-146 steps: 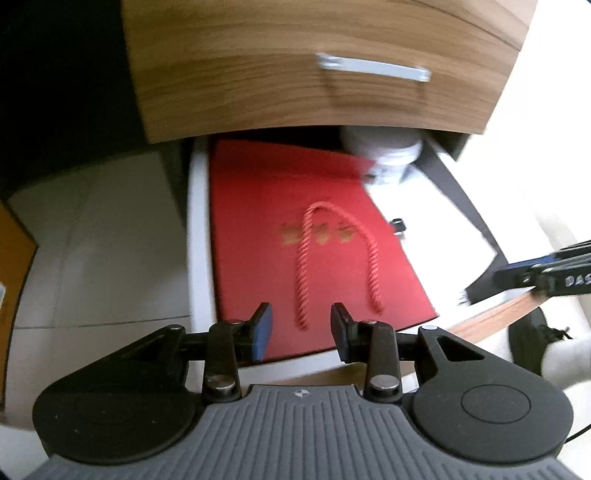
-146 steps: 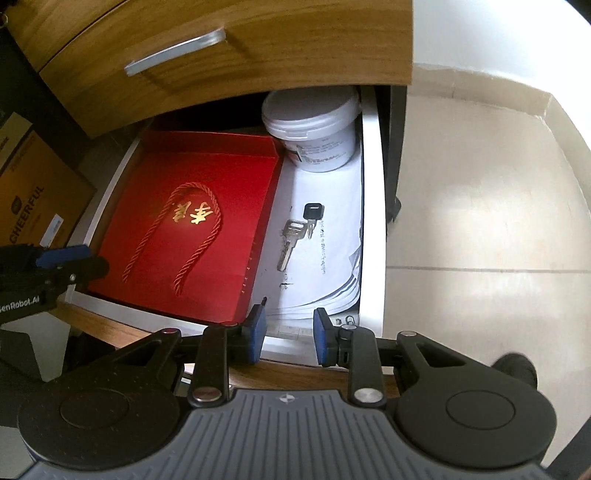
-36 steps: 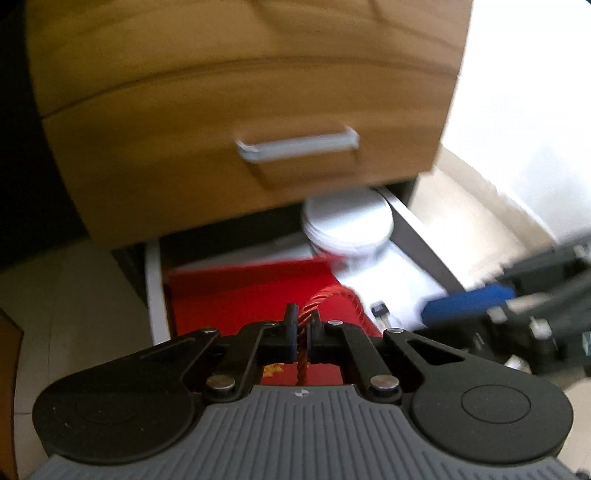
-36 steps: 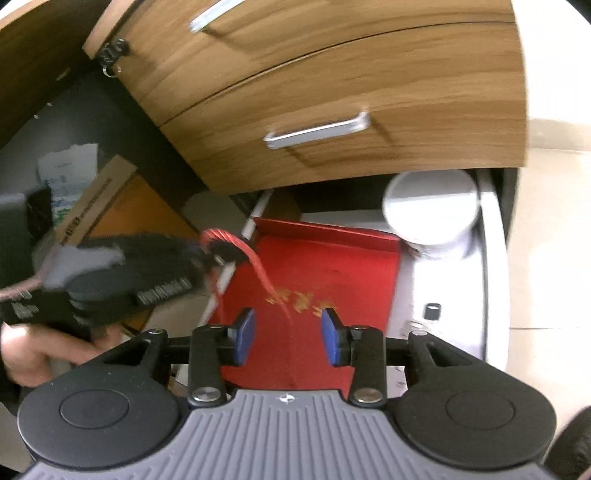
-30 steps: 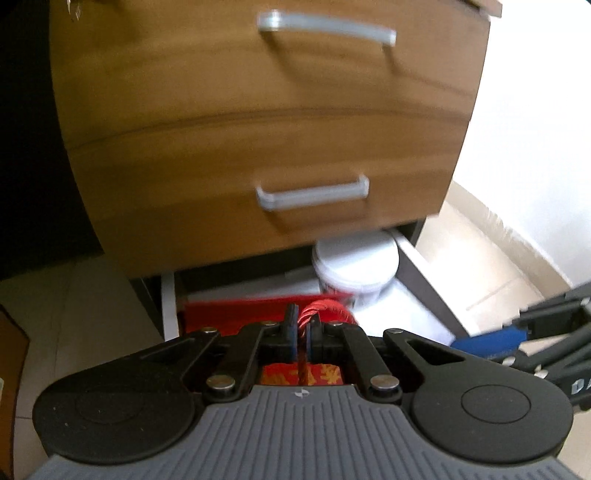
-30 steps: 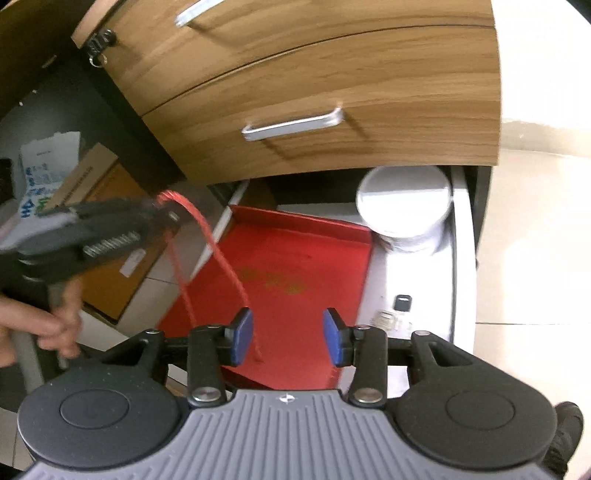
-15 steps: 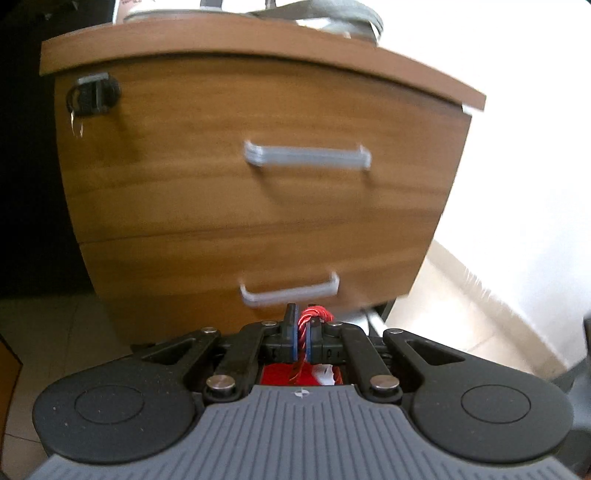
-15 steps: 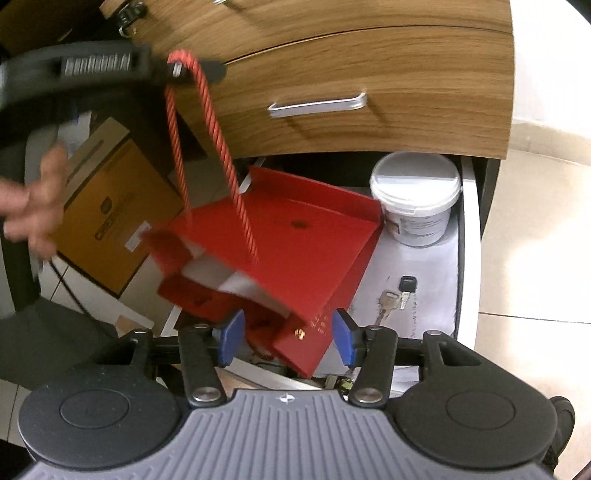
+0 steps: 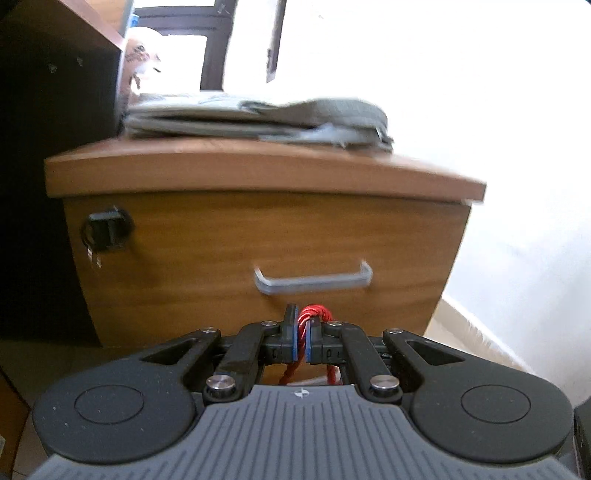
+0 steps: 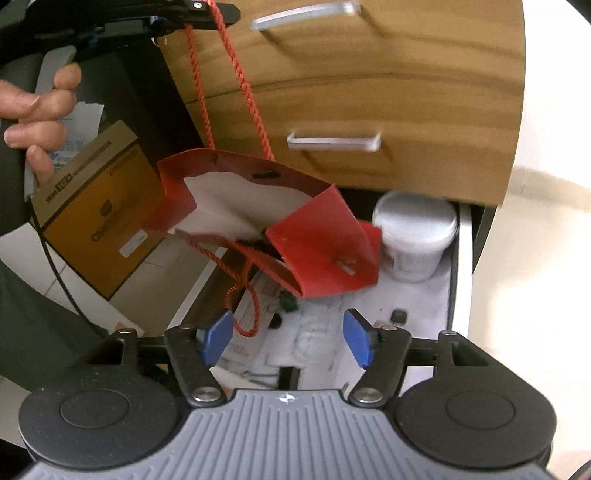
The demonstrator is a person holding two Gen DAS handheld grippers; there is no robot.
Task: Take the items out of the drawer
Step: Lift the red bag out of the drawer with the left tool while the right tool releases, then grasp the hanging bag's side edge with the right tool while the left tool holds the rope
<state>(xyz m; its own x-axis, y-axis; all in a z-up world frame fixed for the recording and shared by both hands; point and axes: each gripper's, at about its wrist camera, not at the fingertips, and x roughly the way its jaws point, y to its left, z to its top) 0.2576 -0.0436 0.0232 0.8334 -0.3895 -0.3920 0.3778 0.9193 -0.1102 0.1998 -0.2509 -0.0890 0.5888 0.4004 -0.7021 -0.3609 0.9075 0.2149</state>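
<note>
Left gripper (image 9: 302, 341), lower centre of the left wrist view: jaws pressed together on the red cord (image 9: 314, 314), strands pinched between the blue pads (image 9: 294, 345) and looping out just above them. Behind, filling mid-frame, the cabinet (image 9: 221, 258) with one handle (image 9: 312, 282) and a lock (image 9: 107, 232) at left; papers (image 9: 258, 122) stacked on its top.

Same left gripper (image 10: 201, 14) seen at the upper left of the right wrist view, held by a hand (image 10: 37, 110) at the left edge. Cord (image 10: 236, 85) running down from it, steeply, to the bag (image 10: 314, 240) at frame centre.

Bag hanging in the air above the open drawer (image 10: 454, 295), clear of its floor; mouth partly open and facing upper left, white lining showing, long axis tilted from upper left to lower right. Second cord handle (image 10: 243, 295) dangling loose below the bag.

Right gripper (image 10: 288, 343), lower centre: jaws spread wide, nothing between them. Bag above and beyond the blue pads (image 10: 218, 338), apart from them; loose cord loop hanging just beside the left pad, contact not discernible.

In the drawer: white tub (image 10: 417, 236) at right, just behind the bag's lower corner; printed papers (image 10: 306, 332) and small dark items, blurred. Brown box (image 10: 99, 206) on the floor at left.
</note>
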